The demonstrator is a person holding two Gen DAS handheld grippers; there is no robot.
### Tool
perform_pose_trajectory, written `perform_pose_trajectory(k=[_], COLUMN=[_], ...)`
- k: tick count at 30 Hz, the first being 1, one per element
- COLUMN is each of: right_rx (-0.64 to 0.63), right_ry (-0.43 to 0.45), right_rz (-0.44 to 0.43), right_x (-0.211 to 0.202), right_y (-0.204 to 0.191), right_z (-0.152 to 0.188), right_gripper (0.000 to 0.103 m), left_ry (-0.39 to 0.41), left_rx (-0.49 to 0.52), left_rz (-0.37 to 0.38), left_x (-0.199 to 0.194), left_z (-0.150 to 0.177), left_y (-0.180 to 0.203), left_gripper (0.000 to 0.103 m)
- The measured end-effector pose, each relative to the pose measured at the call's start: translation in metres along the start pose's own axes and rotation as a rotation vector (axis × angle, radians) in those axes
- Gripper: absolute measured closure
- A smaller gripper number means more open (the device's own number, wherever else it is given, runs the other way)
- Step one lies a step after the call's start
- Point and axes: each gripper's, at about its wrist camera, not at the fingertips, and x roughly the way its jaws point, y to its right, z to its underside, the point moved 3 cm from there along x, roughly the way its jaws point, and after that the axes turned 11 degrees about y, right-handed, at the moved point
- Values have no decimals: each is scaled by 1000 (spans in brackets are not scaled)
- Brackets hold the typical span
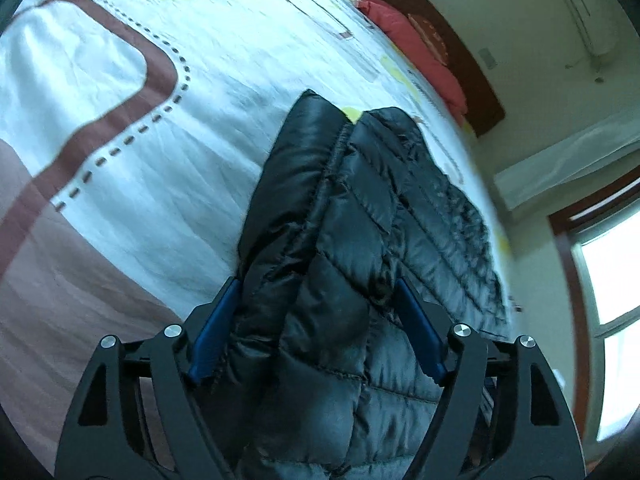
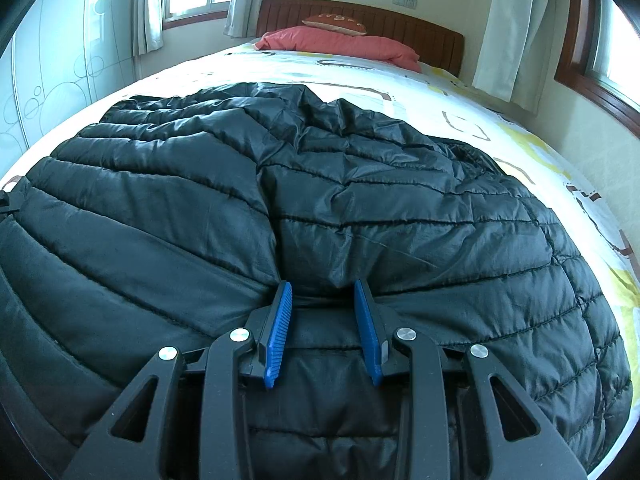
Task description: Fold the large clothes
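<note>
A large black quilted puffer jacket point(image 2: 320, 200) lies spread on the bed's white patterned sheet point(image 2: 460, 112). In the right wrist view my right gripper point(image 2: 323, 292) has its blue pads closed around a bunched fold of the jacket near its close edge. In the left wrist view my left gripper point(image 1: 316, 292) holds a thick doubled part of the same jacket point(image 1: 340, 220) between its blue pads, lifted above the sheet point(image 1: 160, 140); the fabric fills the gap between the fingers.
Red pillows point(image 2: 340, 42) and a wooden headboard point(image 2: 400, 24) stand at the bed's far end. Windows with curtains point(image 2: 508, 28) are on the right and back left. A wall air conditioner point(image 1: 580, 4) shows in the left wrist view.
</note>
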Motion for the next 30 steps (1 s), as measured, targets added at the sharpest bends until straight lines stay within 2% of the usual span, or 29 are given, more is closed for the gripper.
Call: perform_pose_trajectory(k=[3, 5, 8, 11, 14, 16, 20, 22, 27, 28, 30], right_rx=[0, -1, -1, -2, -2, -2, -3, -3, -6, -5, -6], right_ry=[0, 0, 1, 1, 2, 2, 2, 3, 3, 3, 4], right_rz=[0, 1, 1, 3, 4, 3, 5, 5, 7, 7, 8], right_x=[0, 0, 0, 0, 0, 0, 0, 0, 0, 0, 0], right_y=[-1, -1, -1, -1, -1, -1, -1, -2, -2, -2, -2], right_z=[0, 0, 1, 0, 0, 0, 0, 0, 0, 0, 0], right_gripper=[70, 70, 70, 70, 70, 70, 70, 70, 70, 70, 70], left_ry=[-13, 3, 9, -4, -54, -42, -23, -23, -27, -17, 6], left_rx=[37, 60, 5, 31, 49, 75, 43, 60, -7, 3, 51], left_rz=[22, -22, 23, 23, 89, 66, 56, 34, 59, 47, 25], left_x=[0, 1, 2, 3, 9, 11, 16, 17, 19, 17, 11], left_z=[1, 1, 2, 5, 12, 14, 15, 14, 8, 8, 6], left_y=[-1, -7, -21, -14, -1, 2, -2, 2, 5, 9, 22], left_gripper=[24, 23, 22, 19, 19, 19, 19, 23, 55, 58, 71])
